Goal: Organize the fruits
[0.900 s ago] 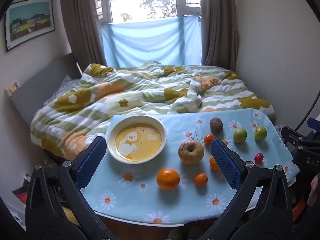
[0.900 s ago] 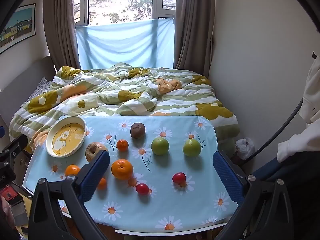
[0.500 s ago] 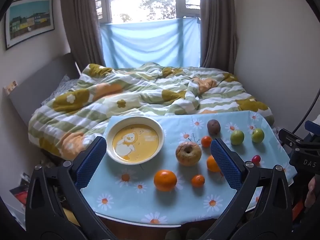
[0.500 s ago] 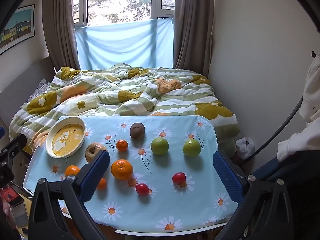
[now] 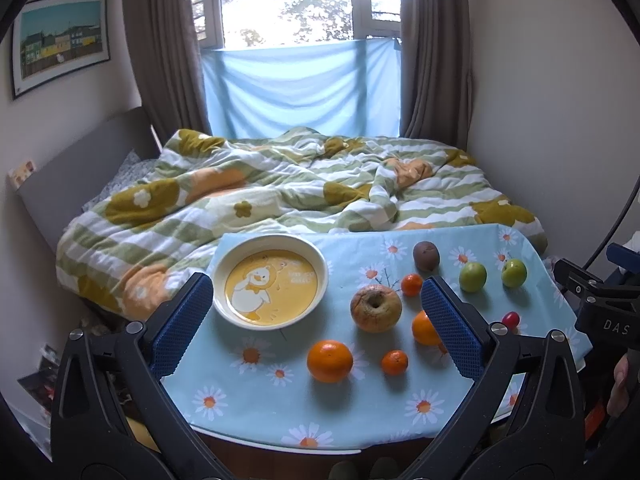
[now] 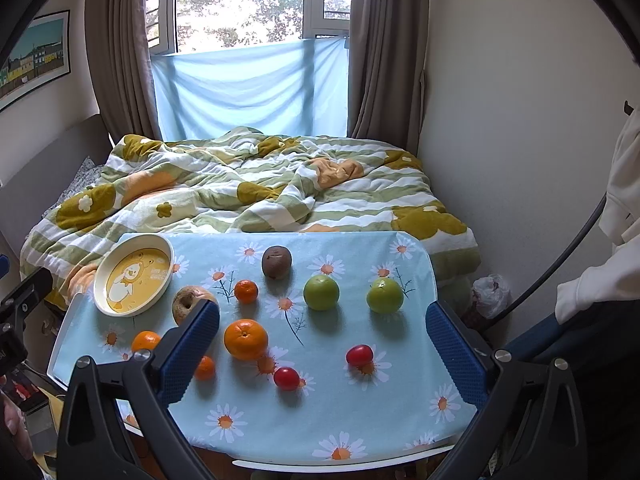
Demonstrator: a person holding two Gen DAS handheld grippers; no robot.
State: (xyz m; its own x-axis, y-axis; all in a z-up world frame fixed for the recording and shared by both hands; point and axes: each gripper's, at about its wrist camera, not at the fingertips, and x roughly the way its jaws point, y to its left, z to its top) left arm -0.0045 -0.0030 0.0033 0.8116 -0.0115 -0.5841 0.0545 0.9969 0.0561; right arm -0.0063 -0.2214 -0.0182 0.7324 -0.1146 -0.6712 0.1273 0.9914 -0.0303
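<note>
Fruits lie loose on a small table with a blue daisy cloth (image 5: 248, 392) (image 6: 360, 420). A yellow duck plate (image 5: 270, 281) (image 6: 134, 275) stands empty at the far left. I see a wrinkled apple (image 5: 376, 307) (image 6: 188, 300), several oranges such as a large one (image 5: 329, 360) (image 6: 245, 339), a brown fruit (image 6: 276, 262), two green apples (image 6: 321, 292) (image 6: 385, 295) and two small red fruits (image 6: 286, 378) (image 6: 359, 355). My left gripper (image 5: 316, 320) is open and empty above the table's near left. My right gripper (image 6: 324, 348) is open and empty above the near right.
A bed with a green and yellow flowered quilt (image 5: 280, 184) lies right behind the table. Walls close in on both sides, with a person in white (image 6: 624, 216) at the right. The window with a blue cloth (image 6: 248, 88) is at the back.
The left wrist view has shifted slightly, so the table sits a little lower and to the left in it. The right gripper has barely moved. No fruit has moved.
</note>
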